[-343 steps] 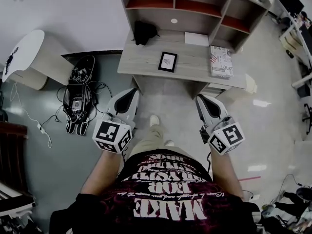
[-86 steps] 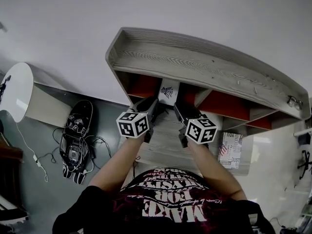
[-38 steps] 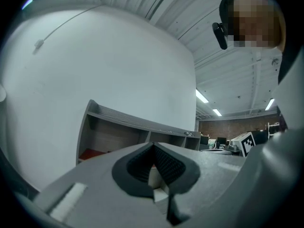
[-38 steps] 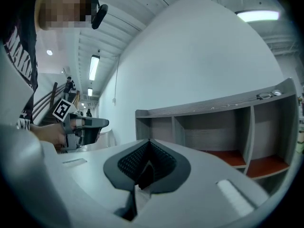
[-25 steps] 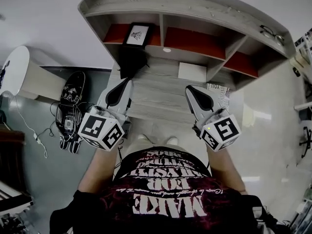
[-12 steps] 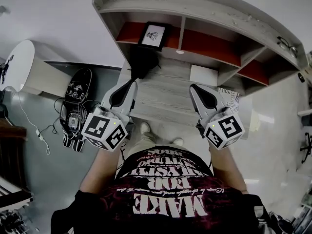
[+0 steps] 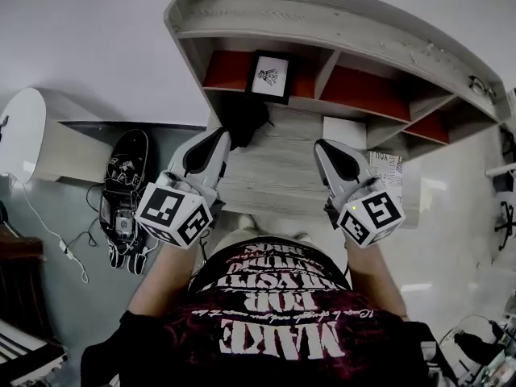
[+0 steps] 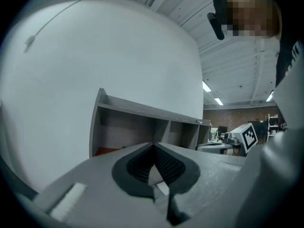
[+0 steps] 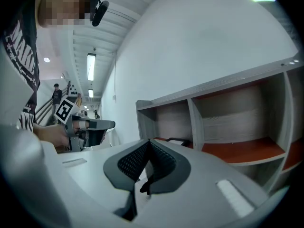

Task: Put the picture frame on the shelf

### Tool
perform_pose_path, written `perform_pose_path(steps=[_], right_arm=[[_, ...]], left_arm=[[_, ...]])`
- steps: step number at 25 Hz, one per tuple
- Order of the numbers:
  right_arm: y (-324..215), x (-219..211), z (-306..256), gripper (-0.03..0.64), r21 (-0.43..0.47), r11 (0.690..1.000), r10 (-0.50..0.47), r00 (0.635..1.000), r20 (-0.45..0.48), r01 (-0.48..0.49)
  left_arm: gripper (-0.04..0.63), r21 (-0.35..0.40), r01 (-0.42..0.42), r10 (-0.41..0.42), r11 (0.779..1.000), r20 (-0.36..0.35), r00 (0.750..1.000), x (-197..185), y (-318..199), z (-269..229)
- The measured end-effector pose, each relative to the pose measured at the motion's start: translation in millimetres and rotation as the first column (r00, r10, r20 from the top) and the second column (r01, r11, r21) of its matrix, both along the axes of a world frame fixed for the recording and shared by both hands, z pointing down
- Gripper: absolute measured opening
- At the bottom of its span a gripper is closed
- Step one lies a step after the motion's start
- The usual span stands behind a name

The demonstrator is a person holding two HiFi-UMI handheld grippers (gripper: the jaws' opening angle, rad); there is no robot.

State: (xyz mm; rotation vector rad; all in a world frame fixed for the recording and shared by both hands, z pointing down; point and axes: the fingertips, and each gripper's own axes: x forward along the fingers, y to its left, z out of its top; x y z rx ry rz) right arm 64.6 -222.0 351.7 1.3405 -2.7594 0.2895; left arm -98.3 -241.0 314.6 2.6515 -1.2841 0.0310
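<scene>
Red-brown board, leftmost compartment of the shelf (image 7: 339, 22): the picture frame (image 7: 270, 76) sits there, print facing us, long axis up-and-down. By our reading the placing is done.

Head view. The left gripper (image 7: 219, 135) and right gripper (image 7: 321, 145) hang over the near edge of the desk (image 7: 274, 180), both well apart from the frame. The frame lies ahead of and above them, nearly in line with the left gripper, which is the nearer; the right would have to cross over. A black bundle (image 7: 244, 118) lies on the desk between the left gripper and the frame's compartment. Jaw state is hard to read from up here.

Left gripper view. Jaws clenched, nothing between them. We see the shelf's top board and dividers beyond, but the jaws themselves cover the spot where the frame would be. The right gripper's marker cube shows far right.

Right gripper view. Jaws pressed together, empty. This view alone gives the frame (image 9: 176, 141) from the side: a dark edge low in the far-left compartment, just past the jaw tips in the picture. Whether it stands straight or leans back we cannot tell.
</scene>
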Motion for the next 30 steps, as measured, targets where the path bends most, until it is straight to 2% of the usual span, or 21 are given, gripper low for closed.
perform_pose_path(steps=[6, 13, 19, 30], right_arm=[[-12, -10, -3, 0.025, 0.041, 0.998, 0.057, 0.995, -0.077, -0.054], [-12, 3, -2, 0.025, 0.04, 0.994, 0.109, 0.991, -0.073, -0.106], [-7, 29, -6, 0.025, 0.037, 0.995, 0.097, 0.992, -0.08, -0.094], [19, 90, -3, 0.025, 0.032, 0.999, 0.028, 0.998, -0.065, -0.026]], left_arm=[[0.0, 0.015, -0.073, 0.073, 0.997, 0.015, 0.997, -6, -21, 1], [0.0, 0.022, -0.12, 0.12, 0.992, 0.006, 0.993, 8, -30, 2], [0.0, 0.03, -0.098, 0.098, 0.995, 0.001, 0.995, 30, -25, -2], [0.0, 0.036, -0.01, 0.01, 0.999, 0.018, 1.0, 81, 8, -6]])
